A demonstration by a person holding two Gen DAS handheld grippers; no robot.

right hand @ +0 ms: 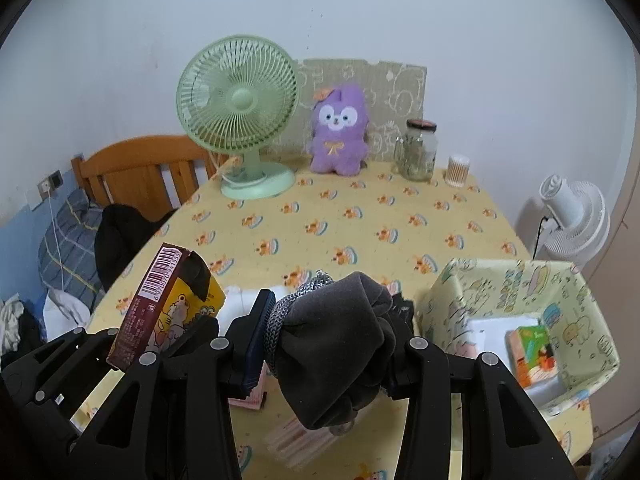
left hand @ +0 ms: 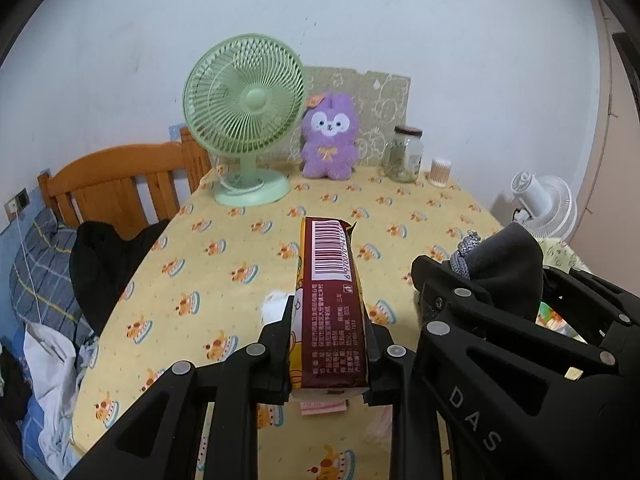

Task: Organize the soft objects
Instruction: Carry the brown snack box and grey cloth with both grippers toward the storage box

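Observation:
My left gripper (left hand: 330,320) is shut on a brown and yellow tissue pack (left hand: 332,304) with a barcode, held above the yellow tablecloth (left hand: 224,272). The pack also shows in the right wrist view (right hand: 168,300) at lower left. My right gripper (right hand: 332,328) is shut on a dark grey cloth bundle (right hand: 340,344) with a grey braided cord (right hand: 280,320). The bundle also shows in the left wrist view (left hand: 508,268). A fabric storage basket (right hand: 452,292) stands at the right, holding a green packet (right hand: 534,354). A purple plush toy (right hand: 340,136) sits at the back.
A green desk fan (right hand: 240,120) stands at the back left. A glass jar (right hand: 418,150) and a cotton swab tub (right hand: 458,170) stand at the back right. A pink item (right hand: 252,396) lies under the grippers. A bed with clothes (left hand: 52,280) lies left; a white fan (right hand: 576,216) stands right.

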